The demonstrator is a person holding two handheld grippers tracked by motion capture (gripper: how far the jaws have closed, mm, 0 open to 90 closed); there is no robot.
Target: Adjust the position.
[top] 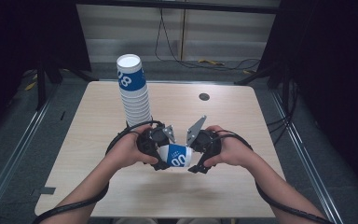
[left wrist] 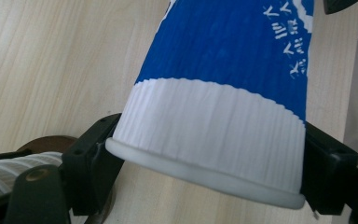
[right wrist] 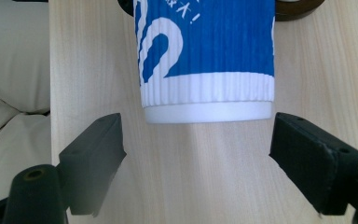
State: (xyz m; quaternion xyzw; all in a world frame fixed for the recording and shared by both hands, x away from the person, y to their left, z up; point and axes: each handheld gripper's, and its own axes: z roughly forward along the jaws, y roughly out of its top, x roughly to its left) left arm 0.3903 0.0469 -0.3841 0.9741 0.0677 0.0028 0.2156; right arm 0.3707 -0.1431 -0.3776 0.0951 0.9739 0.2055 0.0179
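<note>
Looking down from the high view, a single blue-and-white paper cup [top: 175, 155] lies sideways in the air between the two hands, just above the desk [top: 242, 116]. The left claw [top: 157, 156] holds one end and the right claw [top: 196, 161] sits at the other. Behind the left hand a tall stack of cups [top: 134, 93] stands upright on the desk, close enough that a careless swing of the elbow or cable could topple it. A small dark disc [top: 204, 96] lies well apart, out of the way.

In the left gripper view, the jaws press on both sides of the cup [left wrist: 214, 121] near its rolled rim. My judgement is that a ribbed paper wall held this close to the lip could buckle or go oval if squeezed harder.

In the right gripper view, the jaws stand spread wide, one on each side of the cup's [right wrist: 207, 60] flat base and apart from it, gripping nothing. Closing off-centre could push the cup askew in the other claw, or pulling before the pinch is firm could let it drop onto the desk.
</note>
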